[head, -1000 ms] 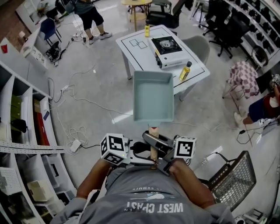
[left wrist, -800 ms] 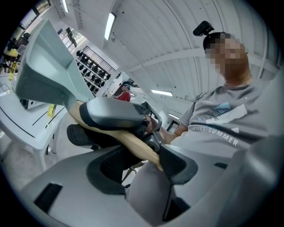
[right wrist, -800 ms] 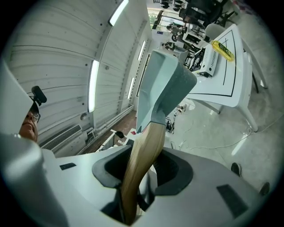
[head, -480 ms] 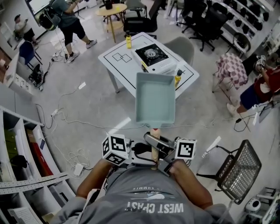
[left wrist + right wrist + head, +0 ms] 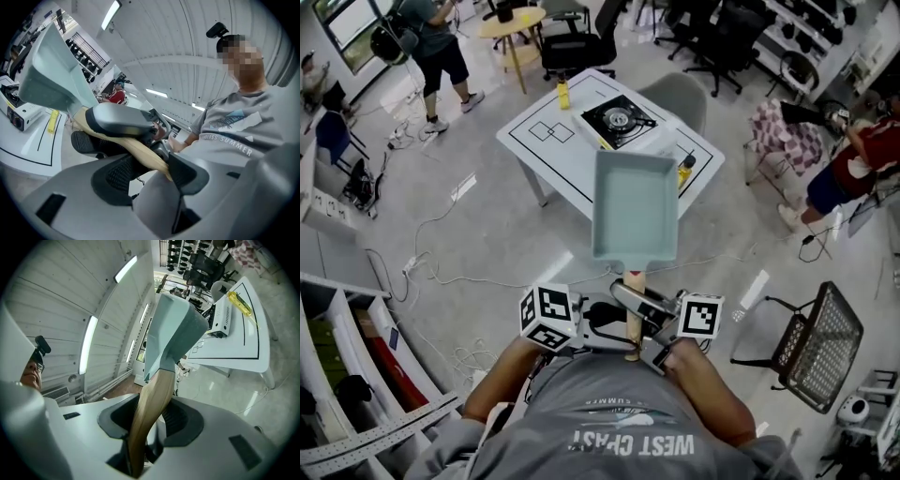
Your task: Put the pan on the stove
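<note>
1. pan (image 5: 635, 206), teal and rectangular, hangs in the air in front of the person, open side up. its wooden handle (image 5: 631, 314) points back toward their chest.
2. right gripper (image 5: 149, 423) is clamped on the wooden handle partway along, with a dark pad pressed against each side.
3. left gripper (image 5: 164, 174) meets the handle's butt end. its jaws sit either side of the tip and seem to pinch it, though the right gripper crowds that view.
4. portable gas stove (image 5: 621, 116) sits on a white table (image 5: 546, 150) ahead, its burner bare. the pan is not on it; in the head view the pan's far rim overlaps the table's near edge.
5. yellow bottle (image 5: 563, 94) stands at the table's far left edge. a second bottle (image 5: 685, 167) shows just beside the pan's far right corner.
6. cables (image 5: 441, 272) trail over the floor to the left.
</note>
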The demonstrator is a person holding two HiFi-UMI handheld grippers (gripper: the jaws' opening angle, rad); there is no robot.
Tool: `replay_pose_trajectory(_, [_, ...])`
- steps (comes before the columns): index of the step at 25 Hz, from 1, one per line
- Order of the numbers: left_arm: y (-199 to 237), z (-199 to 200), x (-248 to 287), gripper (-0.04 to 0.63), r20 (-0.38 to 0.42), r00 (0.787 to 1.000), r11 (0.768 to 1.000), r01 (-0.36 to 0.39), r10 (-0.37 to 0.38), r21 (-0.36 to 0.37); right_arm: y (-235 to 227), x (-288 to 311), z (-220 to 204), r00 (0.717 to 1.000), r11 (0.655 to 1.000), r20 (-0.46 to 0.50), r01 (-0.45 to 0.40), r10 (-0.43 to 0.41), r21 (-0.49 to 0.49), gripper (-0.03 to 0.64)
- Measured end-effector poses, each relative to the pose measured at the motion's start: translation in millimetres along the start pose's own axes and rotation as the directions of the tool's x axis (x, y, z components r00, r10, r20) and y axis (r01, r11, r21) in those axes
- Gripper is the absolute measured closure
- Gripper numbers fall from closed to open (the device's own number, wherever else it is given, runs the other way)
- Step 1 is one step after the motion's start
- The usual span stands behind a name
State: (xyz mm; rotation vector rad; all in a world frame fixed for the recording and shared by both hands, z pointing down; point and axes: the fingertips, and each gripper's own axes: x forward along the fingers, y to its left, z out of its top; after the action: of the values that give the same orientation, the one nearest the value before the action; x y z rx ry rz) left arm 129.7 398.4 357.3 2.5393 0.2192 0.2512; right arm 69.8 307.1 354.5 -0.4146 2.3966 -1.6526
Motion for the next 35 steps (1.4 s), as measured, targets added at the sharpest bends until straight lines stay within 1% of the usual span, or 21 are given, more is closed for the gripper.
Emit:
replay_pose_trajectory(4, [8, 2, -25, 0.376, -0.011, 1.000, 1.000, 0.017, -0.017, 0.006, -4, 24, 5, 1.000, 1.000, 0.020, 0.017, -0.017, -0.004, 0.459])
replay_pose_trajectory(10, [19, 4, -60, 0.376, -0.024, 0.999, 0.999, 0.040, -0.040, 0.013, -4, 58, 14, 0.998, 1.000, 0.055, 0.010, -0.009, -0.006, 0.459])
replay_pose_trajectory(15, [23, 6, -78, 0.376, -0.013, 0.999, 0.999, 0.046, -0.046, 0.016, -3, 77, 16, 0.999, 1.000, 0.043, 0.018, -0.018, -0.009, 0.459])
replay_pose_trajectory(18, [31, 12, -85, 0.376, -0.001, 0.999, 0.999, 0.040, -0.040, 0.018, -6, 87, 23, 0.999, 0.999, 0.030, 0.024, -0.023, -0.022, 0.459])
replay_pose_trajectory(23, [49, 21, -95, 0.376, 0.016, 1.000, 1.000, 0.013, -0.013, 0.008, -14, 100, 37, 1.000, 1.000, 0.005, 0.010, -0.010, -0.007, 0.459])
replay_pose_trajectory(28, [79, 35, -109, 0.374, 0.039, 0.998, 0.999, -0.049, 0.050, -0.014, -22, 126, 60, 0.998, 0.999, -0.046, -0.041, 0.041, 0.008, 0.459])
replay_pose_trajectory(31, [99, 49, -118, 0.374, 0.054, 0.995, 0.997, -0.079, 0.079, -0.017, -32, 137, 78, 0.996, 0.999, -0.081, -0.035, 0.036, 0.011, 0.459])
replay_pose_trajectory(35, [128, 67, -120, 0.374, 0.072, 0.992, 0.994, -0.101, 0.103, -0.027, -44, 145, 106, 0.993, 0.999, -0.106, -0.042, 0.044, 0.019, 0.459])
